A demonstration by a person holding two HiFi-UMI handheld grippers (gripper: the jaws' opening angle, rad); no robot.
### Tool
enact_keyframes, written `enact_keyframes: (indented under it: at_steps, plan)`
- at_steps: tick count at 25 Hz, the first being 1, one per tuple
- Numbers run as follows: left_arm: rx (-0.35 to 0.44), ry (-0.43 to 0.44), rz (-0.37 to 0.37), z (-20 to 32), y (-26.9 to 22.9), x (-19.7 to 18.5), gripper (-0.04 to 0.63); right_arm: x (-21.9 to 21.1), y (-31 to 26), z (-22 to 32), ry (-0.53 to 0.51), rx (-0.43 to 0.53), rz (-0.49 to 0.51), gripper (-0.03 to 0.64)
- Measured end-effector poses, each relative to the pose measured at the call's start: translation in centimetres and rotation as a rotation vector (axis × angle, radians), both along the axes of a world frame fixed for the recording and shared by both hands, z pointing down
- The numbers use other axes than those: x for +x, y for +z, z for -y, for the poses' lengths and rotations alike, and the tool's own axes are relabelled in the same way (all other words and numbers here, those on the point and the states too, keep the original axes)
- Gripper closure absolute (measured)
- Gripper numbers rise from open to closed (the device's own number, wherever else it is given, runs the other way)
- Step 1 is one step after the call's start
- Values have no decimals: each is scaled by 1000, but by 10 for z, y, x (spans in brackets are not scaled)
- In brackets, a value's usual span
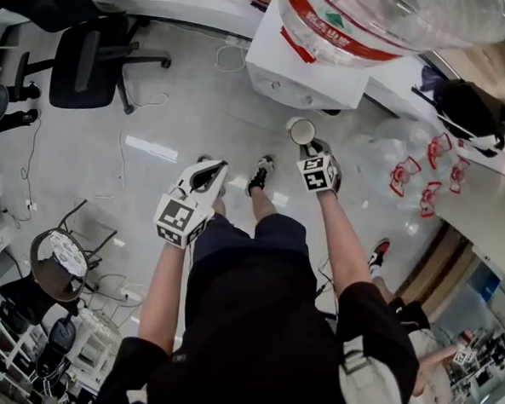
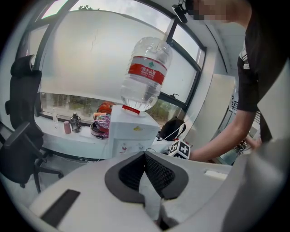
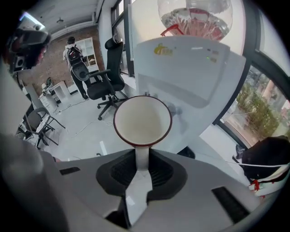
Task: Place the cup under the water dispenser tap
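Note:
A white cup with a red rim (image 3: 142, 120) is held by its handle in my right gripper (image 3: 142, 156), mouth facing the camera. It hangs just in front of the white water dispenser (image 3: 190, 72), below its taps. From the head view the cup (image 1: 301, 131) sits between the right gripper (image 1: 312, 151) and the dispenser (image 1: 308, 68), which carries an inverted clear bottle (image 1: 375, 16). My left gripper (image 1: 210, 175) is lower left, well back from the dispenser. Its pads (image 2: 156, 172) meet at the tip with nothing between them. The dispenser (image 2: 131, 133) and bottle (image 2: 146, 74) stand ahead of it.
A black office chair (image 1: 90, 63) stands at the left. Beside the dispenser a counter (image 2: 68, 138) carries small bottles and a bowl. A black bag (image 1: 471, 108) and red-and-white objects (image 1: 425, 177) lie right of the dispenser. Cables run across the glossy floor (image 1: 155, 123).

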State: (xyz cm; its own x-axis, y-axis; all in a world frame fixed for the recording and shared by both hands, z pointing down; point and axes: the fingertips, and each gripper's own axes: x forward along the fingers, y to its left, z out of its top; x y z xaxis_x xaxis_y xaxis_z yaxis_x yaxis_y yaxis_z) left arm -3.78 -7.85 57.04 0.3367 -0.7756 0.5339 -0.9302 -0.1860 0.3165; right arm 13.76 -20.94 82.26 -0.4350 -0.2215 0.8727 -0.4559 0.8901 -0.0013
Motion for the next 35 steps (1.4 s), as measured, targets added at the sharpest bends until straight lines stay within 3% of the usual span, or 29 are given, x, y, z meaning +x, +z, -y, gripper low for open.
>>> enact_keyframes:
  at_steps: [13, 19, 23, 29, 35]
  plan:
    - [-67, 12, 6, -11, 47, -18, 597, -19, 119, 30, 88, -40, -105, 568]
    - [-105, 5, -9, -20, 64, -23, 597, -25, 151, 53, 208, -69, -136, 566]
    - [-146, 23, -11, -30, 82, -14, 597, -39, 157, 76, 259, -47, -101, 566]
    - [-168, 23, -40, -39, 96, -7, 597, -33, 176, 87, 280, -26, -178, 565]
    - [-171, 32, -45, -37, 104, 0, 597, -31, 182, 90, 284, -38, -179, 561]
